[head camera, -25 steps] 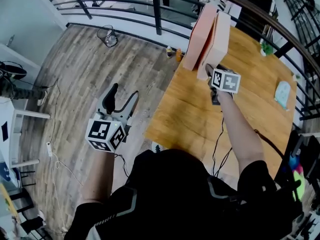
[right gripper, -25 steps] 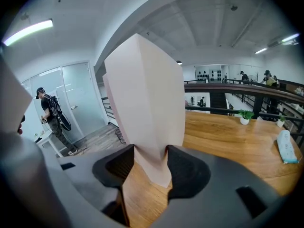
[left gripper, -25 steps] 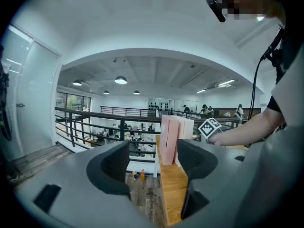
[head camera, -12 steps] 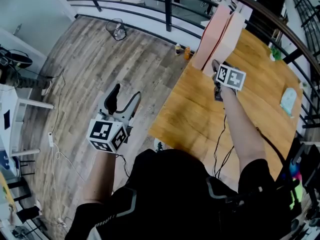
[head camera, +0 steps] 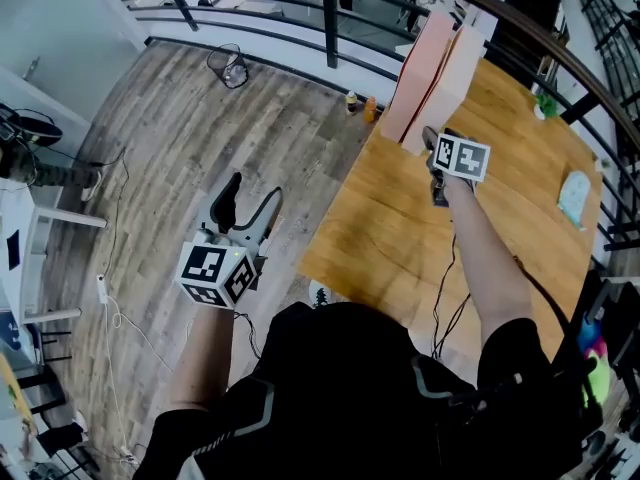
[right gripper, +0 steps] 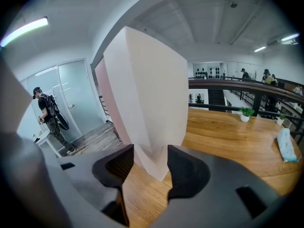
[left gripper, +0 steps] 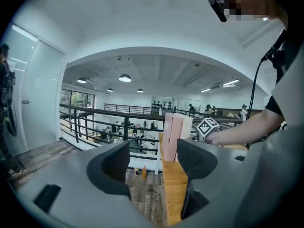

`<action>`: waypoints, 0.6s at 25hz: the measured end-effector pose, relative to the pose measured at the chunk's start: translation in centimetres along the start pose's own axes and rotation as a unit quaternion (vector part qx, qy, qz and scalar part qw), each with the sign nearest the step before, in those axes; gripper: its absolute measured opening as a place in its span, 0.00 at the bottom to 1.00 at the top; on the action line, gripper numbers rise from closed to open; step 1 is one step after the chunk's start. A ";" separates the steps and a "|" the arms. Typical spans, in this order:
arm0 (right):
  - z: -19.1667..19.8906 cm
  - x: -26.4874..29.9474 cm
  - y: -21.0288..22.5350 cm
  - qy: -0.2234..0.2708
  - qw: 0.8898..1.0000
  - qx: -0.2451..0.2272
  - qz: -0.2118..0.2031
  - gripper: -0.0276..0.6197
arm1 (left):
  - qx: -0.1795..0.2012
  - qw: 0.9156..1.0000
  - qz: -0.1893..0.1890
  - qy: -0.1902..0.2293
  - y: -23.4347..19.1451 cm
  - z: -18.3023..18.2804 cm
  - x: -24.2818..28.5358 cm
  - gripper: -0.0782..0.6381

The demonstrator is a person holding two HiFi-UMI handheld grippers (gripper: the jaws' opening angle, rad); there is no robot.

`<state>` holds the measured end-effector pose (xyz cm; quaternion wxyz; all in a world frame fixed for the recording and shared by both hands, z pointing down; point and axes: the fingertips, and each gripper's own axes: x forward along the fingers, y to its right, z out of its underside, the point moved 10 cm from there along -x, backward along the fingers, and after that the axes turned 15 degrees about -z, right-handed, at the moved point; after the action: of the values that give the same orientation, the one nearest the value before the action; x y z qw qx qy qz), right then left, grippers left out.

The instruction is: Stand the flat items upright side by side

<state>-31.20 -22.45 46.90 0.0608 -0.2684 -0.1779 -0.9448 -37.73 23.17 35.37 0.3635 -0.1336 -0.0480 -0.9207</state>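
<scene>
Right gripper [right gripper: 151, 163]: fingers, just eased slightly wider, clamp pale box [right gripper: 152, 94] upright beside pink box [right gripper: 102, 80] on counter [right gripper: 228, 141]; left gripper [left gripper: 153, 161] fingers apart, empty.

- No words, numbers or brand names can be read in any view.
- Cube [head camera: 212, 273] on left tool [head camera: 250, 194]: black-and-white square code patterns only, no letters.
- Cube [head camera: 462, 158] on right tool [right gripper: 149, 163]: same patterns.
- Pink board [head camera: 412, 78] and pale board [head camera: 447, 88], far left on tabletop [head camera: 400, 238]: plain faces.
- Pale packet [head camera: 570, 196], right: print too small to read.
</scene>
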 end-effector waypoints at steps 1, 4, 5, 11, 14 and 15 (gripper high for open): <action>0.0 -0.2 -0.2 0.000 1.000 -0.005 0.001 0.40 | -0.003 1.000 0.005 0.004 0.0 -0.1 0.1 0.57; 0.3 -1.6 -0.9 0.003 1.000 -0.021 0.001 0.40 | -0.013 1.000 0.024 0.014 0.0 -0.2 0.3 0.57; 0.4 -2.3 -1.2 0.008 1.000 -0.028 0.000 0.40 | -0.011 0.999 0.030 0.014 0.0 -0.3 0.6 0.57; -0.9 -8.2 -4.8 0.092 0.993 -0.062 -0.043 0.40 | 0.005 0.997 0.074 0.031 0.9 -2.2 2.7 0.50; -1.4 -12.0 -6.1 0.116 0.989 -0.080 -0.041 0.40 | -0.003 0.993 0.111 0.043 1.9 -3.4 4.4 0.49; -1.4 -13.4 -6.5 0.128 0.988 -0.085 -0.034 0.40 | -0.010 0.991 0.126 0.050 2.2 -3.8 4.9 0.45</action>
<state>-21.94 -16.69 36.72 0.0282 -0.1433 -0.0962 -0.9846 -40.46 17.60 33.09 0.4772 -0.0960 -0.0030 -0.8735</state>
